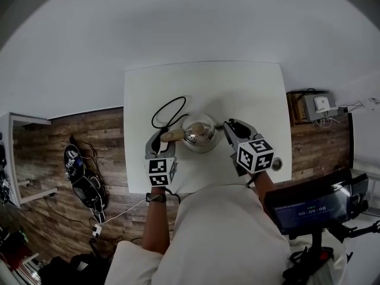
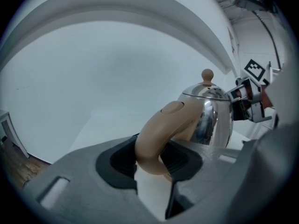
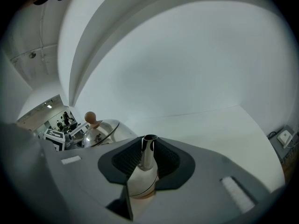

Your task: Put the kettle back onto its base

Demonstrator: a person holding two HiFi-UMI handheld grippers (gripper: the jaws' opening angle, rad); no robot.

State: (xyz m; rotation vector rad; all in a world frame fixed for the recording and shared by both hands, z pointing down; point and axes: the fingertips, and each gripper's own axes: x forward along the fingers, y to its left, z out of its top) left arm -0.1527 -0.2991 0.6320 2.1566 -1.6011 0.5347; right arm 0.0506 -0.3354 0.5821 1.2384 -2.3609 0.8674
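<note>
Head view: left claw (image 1: 164, 141) grips kettle (image 1: 200, 133) handle (image 1: 173, 136); kettle's underside hidden.

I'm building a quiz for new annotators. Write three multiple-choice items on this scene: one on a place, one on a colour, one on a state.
1. Where is the kettle?
A) on the white table, between the two hand-held grippers
B) on the wooden floor
C) on a stove

2. What colour is the kettle's handle?
A) black
B) beige
C) red

3. How does the left hand-held gripper stand?
A) open, with nothing between its jaws
B) shut on the lid knob
C) shut on the handle

Answers:
1 A: the head view shows the kettle on the table, with the left hand-held gripper on one side and the right hand-held gripper on the other.
2 B: the handle looks beige in the left gripper view.
3 C: that view shows both pads pressing on the handle.
</note>
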